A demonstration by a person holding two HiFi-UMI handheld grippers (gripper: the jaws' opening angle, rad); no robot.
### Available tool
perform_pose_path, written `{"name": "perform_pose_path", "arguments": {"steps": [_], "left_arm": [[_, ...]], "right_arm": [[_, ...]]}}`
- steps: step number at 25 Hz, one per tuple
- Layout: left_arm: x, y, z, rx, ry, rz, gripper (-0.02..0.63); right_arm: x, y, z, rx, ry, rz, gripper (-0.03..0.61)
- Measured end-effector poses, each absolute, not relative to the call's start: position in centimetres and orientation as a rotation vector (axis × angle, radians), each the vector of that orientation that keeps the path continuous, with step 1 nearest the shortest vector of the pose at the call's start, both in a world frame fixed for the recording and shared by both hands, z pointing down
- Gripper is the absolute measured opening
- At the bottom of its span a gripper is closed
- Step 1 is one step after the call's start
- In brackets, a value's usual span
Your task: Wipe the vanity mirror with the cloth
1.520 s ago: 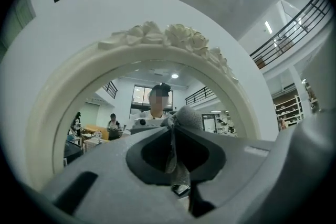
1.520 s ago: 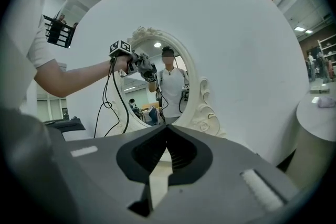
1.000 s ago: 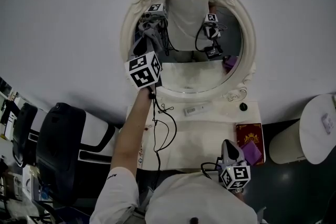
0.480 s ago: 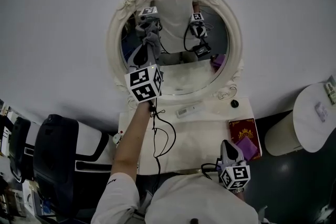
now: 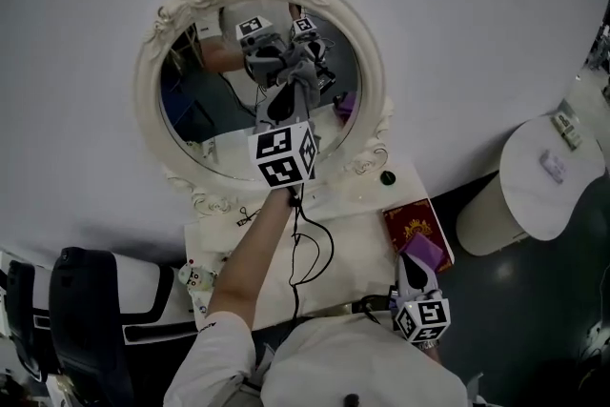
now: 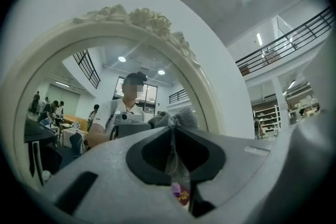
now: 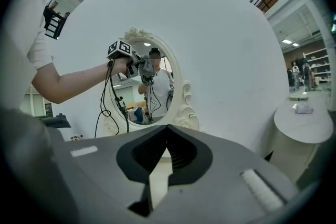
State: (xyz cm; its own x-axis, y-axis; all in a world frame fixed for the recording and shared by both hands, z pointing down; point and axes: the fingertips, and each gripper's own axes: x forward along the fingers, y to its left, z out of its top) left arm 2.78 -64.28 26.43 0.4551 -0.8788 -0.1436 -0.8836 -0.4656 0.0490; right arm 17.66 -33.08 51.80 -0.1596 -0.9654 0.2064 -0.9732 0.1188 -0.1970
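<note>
Your left hand-held gripper [image 5: 286, 100] has slid from the left rim of the mirror [image 5: 205, 110] to the upper middle of its glass, and the mirror now sits further left in the head view. That gripper is clenched on the grey cloth [image 5: 299, 71], which bunches past the jaw tips at the glass. Your right hand-held gripper [image 5: 416, 276] hangs low at the near edge of the bench [image 5: 348, 243], close to a red book [image 5: 416, 229]. Its jaws are pressed together with nothing between them.
</note>
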Motion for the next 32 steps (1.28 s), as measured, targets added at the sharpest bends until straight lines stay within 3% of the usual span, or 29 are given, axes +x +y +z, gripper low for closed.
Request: {"name": "perform_pose_path", "arguments": {"steps": [7, 14, 23, 32], "left_arm": [[10.4, -65.5, 30.0, -2.766, 1.462, 0.209, 0.023], [12.8, -67.0, 32.2, -2.783, 1.491, 0.166, 0.023], [9.0, -67.5, 32.7, -2.693, 1.587, 0.108, 0.023], [0.4, -67.0, 32.3, -2.554, 1.735, 0.071, 0.023]], "right_arm": [[21.4, -30.6, 52.2, 2.181, -2.171, 0.468, 0.008], [23.6, -28.7, 52.4, 2.282, -2.054, 0.480, 0.008], [23.2, -28.8, 52.4, 2.250, -2.083, 0.474, 0.008], [19.5, -31.3, 52.5, 2.088, -2.244, 0.465, 0.008]]}}
